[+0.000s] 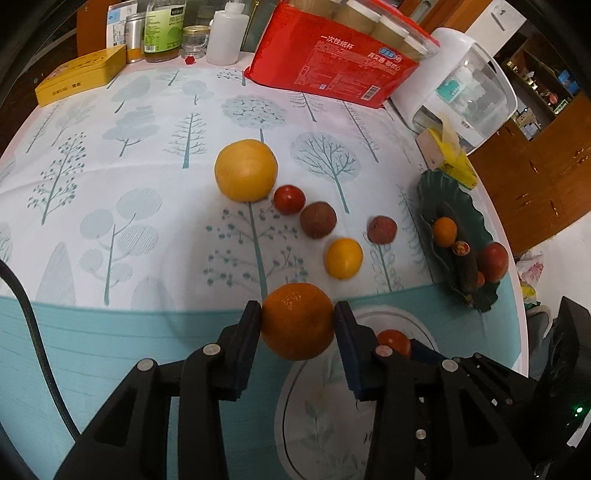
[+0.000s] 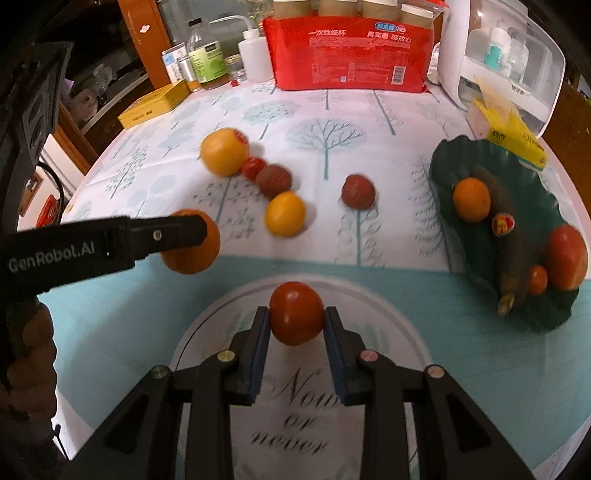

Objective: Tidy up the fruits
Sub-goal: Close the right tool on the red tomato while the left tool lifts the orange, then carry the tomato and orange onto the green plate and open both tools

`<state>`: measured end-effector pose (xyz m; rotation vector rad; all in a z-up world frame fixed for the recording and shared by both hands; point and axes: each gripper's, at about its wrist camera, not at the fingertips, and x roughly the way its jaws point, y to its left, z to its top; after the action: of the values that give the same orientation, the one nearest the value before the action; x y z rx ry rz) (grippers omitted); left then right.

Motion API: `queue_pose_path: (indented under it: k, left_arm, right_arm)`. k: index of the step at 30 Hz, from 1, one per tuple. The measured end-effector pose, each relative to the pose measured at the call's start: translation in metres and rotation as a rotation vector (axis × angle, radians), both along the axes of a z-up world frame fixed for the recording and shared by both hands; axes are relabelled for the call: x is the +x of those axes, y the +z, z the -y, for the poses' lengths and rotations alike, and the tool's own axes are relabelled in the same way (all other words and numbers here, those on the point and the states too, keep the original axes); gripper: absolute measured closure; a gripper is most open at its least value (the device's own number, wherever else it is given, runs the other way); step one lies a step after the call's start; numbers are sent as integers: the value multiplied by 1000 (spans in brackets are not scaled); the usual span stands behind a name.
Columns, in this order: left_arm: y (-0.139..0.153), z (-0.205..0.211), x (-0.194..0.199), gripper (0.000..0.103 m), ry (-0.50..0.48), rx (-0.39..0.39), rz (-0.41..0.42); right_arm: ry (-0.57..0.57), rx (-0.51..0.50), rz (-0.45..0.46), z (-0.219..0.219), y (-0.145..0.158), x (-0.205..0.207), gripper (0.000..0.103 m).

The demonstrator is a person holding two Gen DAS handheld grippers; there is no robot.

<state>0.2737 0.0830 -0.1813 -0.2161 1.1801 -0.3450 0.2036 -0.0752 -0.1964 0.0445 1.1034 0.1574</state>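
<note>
My left gripper (image 1: 297,320) is shut on an orange mandarin (image 1: 297,321), held above the table's front edge; it also shows in the right wrist view (image 2: 192,246). My right gripper (image 2: 296,317) is shut on a red tomato (image 2: 296,313), which also shows in the left wrist view (image 1: 394,341). On the tablecloth lie a big yellow orange (image 1: 246,170), a small tomato (image 1: 289,199), two brown-red fruits (image 1: 318,219) (image 1: 382,229) and a yellow citrus (image 1: 343,257). A dark green leaf-shaped plate (image 2: 458,155) at the right holds an orange (image 2: 471,199), a dark banana (image 2: 508,236) and red fruits.
A red paper-cup package (image 1: 332,62), bottles and jars (image 1: 162,29), a yellow box (image 1: 79,74), a white appliance (image 1: 469,88) and a yellow tissue pack (image 1: 450,158) stand along the back and right. A round white printed patch (image 2: 369,387) lies below my right gripper.
</note>
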Motion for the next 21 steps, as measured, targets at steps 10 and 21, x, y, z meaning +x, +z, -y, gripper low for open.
queue_pose_path:
  k: [10, 21]
  left_arm:
    - [9, 9, -49, 64, -23, -34, 5]
    - [33, 48, -76, 64, -11, -68, 63]
  right_arm:
    - [35, 26, 0, -2, 4, -42, 73]
    - [84, 39, 20, 34, 25, -69, 73]
